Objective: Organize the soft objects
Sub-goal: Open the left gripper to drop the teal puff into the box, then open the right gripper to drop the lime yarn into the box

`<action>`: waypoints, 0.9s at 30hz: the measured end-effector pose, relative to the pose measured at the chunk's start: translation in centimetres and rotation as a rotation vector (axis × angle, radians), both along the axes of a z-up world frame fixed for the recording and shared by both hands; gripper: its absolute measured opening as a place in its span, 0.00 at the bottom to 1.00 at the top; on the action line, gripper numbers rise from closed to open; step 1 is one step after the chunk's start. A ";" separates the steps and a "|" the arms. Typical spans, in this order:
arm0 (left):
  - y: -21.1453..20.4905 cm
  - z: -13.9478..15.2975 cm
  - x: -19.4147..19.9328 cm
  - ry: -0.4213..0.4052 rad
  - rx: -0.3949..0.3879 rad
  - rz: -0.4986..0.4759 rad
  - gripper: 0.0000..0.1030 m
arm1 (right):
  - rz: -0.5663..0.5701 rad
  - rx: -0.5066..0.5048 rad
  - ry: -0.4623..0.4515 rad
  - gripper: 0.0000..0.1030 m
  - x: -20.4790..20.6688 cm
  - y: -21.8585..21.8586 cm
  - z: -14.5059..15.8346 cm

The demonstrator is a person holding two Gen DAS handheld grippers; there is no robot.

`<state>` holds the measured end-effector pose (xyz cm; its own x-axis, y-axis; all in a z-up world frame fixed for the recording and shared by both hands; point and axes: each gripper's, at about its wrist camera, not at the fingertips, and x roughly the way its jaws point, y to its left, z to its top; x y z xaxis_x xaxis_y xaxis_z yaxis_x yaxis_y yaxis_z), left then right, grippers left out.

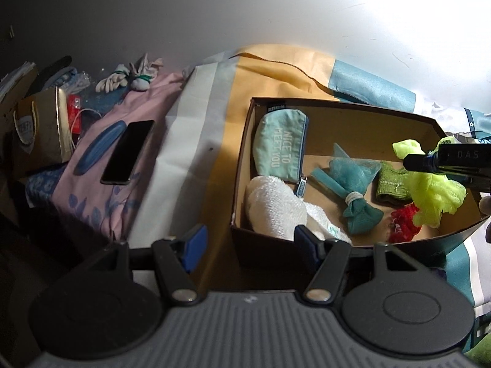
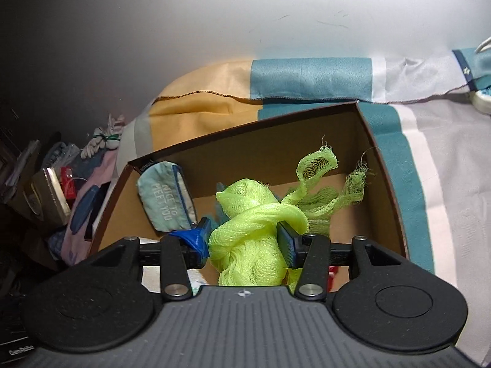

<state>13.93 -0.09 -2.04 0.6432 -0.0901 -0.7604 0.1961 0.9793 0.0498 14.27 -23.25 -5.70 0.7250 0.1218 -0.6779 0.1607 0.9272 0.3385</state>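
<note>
Right tongs [image 2: 244, 239] seemingly loosely around yellow-green mesh [image 2: 245, 233] over box [image 2: 383, 165], left tongs [image 1: 248, 245] wide, empty

Neon-green mesh [image 2: 245, 245] (knotted) inside box [image 2: 307, 141]

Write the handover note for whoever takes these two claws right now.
Left claw: open, empty, at the near left corner of the cardboard box.
Right claw: over the box with the yellow-green mesh bundle between its pads; I cannot tell whether they still press it.
Already in the box: mint pouch, white cloth, teal mesh bundle, green knit piece, red piece.
Left to do: let the yellow-green bundle settle; the tied gloves on the pink cloth look like the next pick.
</note>
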 end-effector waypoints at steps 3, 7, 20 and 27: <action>0.2 0.0 -0.4 0.002 -0.002 0.000 0.64 | 0.032 0.049 -0.060 0.31 -0.5 -0.4 0.5; 0.4 -0.1 -1.0 0.010 -0.001 0.000 0.64 | 0.023 -0.048 -0.015 0.32 -0.7 0.3 0.7; 1.5 -0.2 -3.0 0.022 -0.011 -0.012 0.64 | 0.001 0.025 0.033 0.30 -3.3 0.2 1.3; 1.6 0.0 -3.5 0.013 -0.007 -0.036 0.64 | 0.028 0.017 -0.052 0.30 -6.2 1.1 3.2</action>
<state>10.41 1.49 -2.02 0.6294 -0.1182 -0.7680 0.2314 0.9720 0.0400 8.08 -22.17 -2.50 0.7553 0.1540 -0.6370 0.1165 0.9250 0.3618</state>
